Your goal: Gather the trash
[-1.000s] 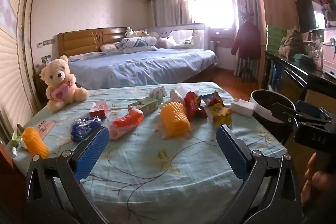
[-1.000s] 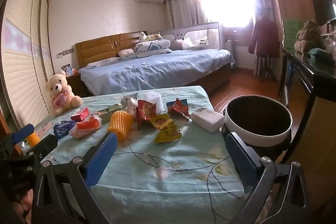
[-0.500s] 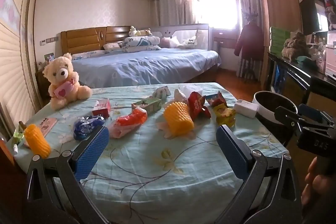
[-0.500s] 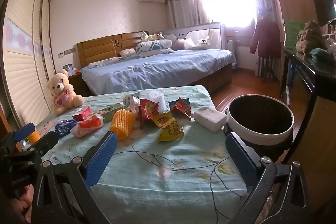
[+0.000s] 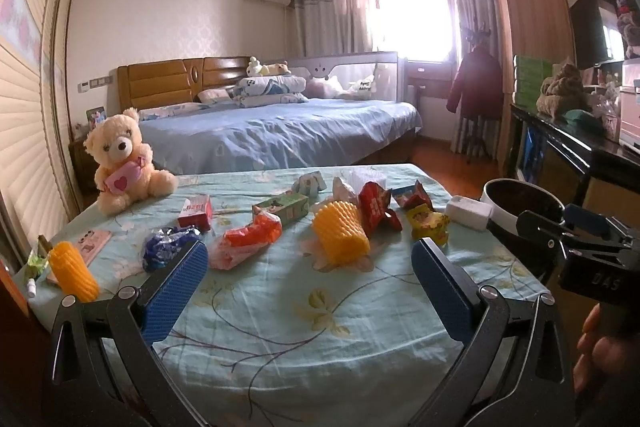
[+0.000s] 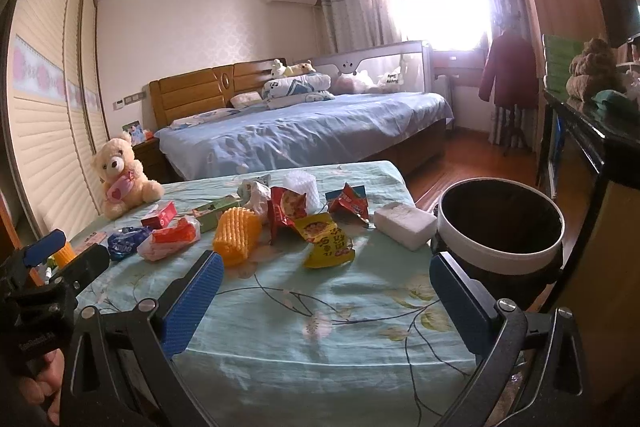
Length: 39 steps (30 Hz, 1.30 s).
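Jaws of left gripper and right gripper spread wide, empty.

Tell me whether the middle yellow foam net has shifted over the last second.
No. The yellow foam net still lies left of the red wrapper, on the same pink flower of the tablecloth.

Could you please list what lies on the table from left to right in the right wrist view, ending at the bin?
Teddy bear → blue wrapper → yellow foam net → yellow snack bag → white tissue pack → trash bin.
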Each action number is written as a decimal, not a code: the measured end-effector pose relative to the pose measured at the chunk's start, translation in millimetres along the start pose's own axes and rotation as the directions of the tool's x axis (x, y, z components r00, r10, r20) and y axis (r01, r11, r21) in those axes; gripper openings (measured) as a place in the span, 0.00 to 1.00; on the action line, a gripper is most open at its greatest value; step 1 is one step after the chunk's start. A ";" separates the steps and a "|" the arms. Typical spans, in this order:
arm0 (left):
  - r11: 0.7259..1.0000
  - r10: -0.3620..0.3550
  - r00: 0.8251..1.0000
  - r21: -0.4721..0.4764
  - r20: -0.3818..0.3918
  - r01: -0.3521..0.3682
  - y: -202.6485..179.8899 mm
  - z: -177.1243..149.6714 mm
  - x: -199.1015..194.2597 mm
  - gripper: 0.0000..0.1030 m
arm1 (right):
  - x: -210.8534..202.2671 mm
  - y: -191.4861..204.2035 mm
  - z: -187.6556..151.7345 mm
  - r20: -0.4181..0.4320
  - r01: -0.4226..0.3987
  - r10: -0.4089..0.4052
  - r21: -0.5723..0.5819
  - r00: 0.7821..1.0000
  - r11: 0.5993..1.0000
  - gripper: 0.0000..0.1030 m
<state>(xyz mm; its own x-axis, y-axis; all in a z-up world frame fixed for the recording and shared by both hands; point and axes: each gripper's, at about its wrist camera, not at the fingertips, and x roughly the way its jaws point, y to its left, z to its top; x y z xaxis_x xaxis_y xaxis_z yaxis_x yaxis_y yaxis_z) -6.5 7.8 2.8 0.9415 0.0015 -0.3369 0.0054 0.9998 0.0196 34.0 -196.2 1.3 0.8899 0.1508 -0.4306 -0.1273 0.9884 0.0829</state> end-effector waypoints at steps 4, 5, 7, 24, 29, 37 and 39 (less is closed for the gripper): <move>1.000 -0.001 1.000 0.002 0.009 0.001 -0.3 -0.6 -2.1 1.00 | -0.2 0.3 0.0 0.000 -0.002 0.002 0.002 1.000 1.000 1.00; 1.000 0.000 1.000 0.002 0.007 0.000 -1.8 1.0 0.9 1.00 | -0.6 1.0 0.1 0.000 -0.003 0.003 0.002 1.000 1.000 1.00; 1.000 0.000 1.000 0.005 0.010 0.000 -1.7 1.5 -0.8 1.00 | 0.0 0.8 0.3 -0.002 -0.005 0.005 0.003 1.000 1.000 1.00; 1.000 0.002 1.000 0.001 0.004 -0.002 -2.7 0.2 -1.3 1.00 | 1.3 1.8 0.5 -0.005 -0.009 0.009 0.007 1.000 1.000 1.00; 1.000 0.001 1.000 0.001 0.003 -0.001 -3.3 -0.1 -2.4 1.00 | 1.3 2.5 0.3 -0.007 -0.010 0.011 0.009 1.000 1.000 1.00; 1.000 0.002 1.000 -0.001 0.000 -0.002 -2.2 -0.4 -0.8 1.00 | 2.9 4.1 -2.6 -0.014 -0.017 0.017 0.016 1.000 1.000 1.00; 1.000 0.001 1.000 -0.002 -0.004 -0.001 -2.8 -1.4 -1.5 1.00 | 4.4 3.9 -3.7 -0.020 -0.020 0.020 0.022 1.000 1.000 1.00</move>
<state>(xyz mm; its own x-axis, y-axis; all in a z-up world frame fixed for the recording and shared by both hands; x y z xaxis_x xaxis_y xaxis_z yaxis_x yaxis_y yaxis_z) -8.5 5.1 1.9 0.9403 0.0023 -0.3402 0.0040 0.9998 0.0180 35.7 -191.6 -3.6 0.8782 0.1710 -0.4466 -0.1351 0.9846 0.1112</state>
